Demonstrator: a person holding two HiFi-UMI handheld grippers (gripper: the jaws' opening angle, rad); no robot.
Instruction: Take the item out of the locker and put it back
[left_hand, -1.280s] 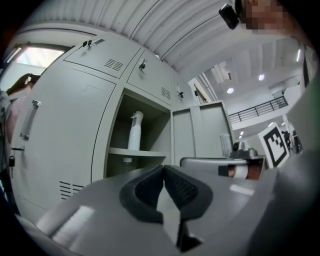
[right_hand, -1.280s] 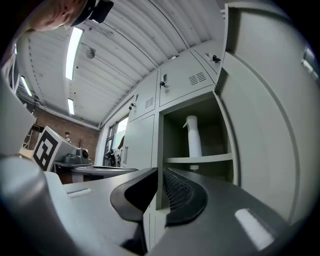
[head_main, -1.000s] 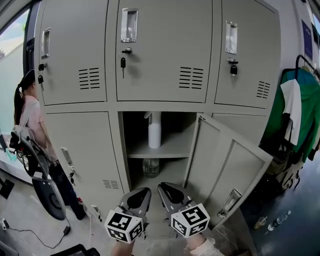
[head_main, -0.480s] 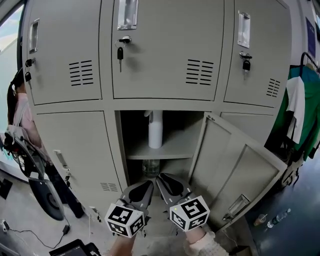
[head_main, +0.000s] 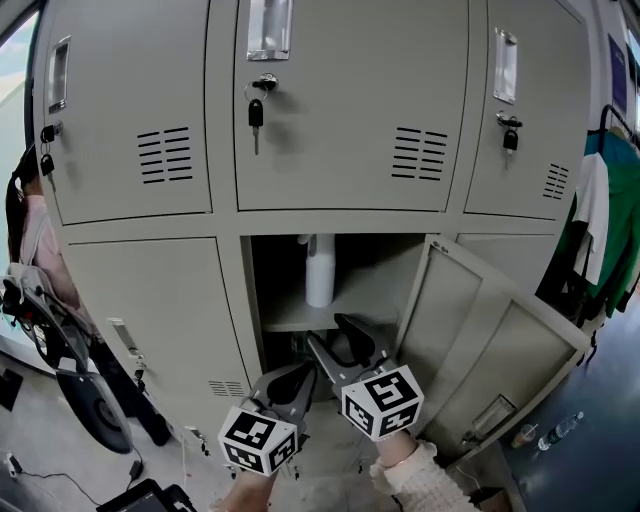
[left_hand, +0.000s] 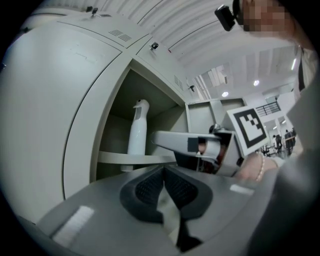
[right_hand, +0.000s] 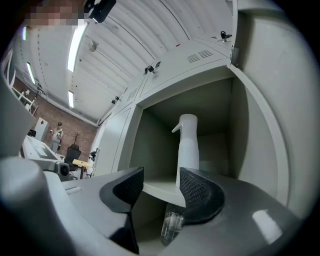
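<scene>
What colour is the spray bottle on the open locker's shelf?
The spray bottle is white; it shows clearest in the right gripper view.

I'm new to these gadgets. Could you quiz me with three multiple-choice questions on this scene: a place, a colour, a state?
1. Where does the spray bottle stand?
A on the shelf inside the open locker
B on the floor
C atop the lockers

2. What colour is it?
A green
B white
C red

3. The jaws of the right gripper are:
A shut on the bottle
B shut together
C apart, gripping nothing

Answers:
1 A, its base rests on the shelf.
2 B, its body and nozzle are white.
3 C, the jaws have just been opening, with nothing between them.
</scene>
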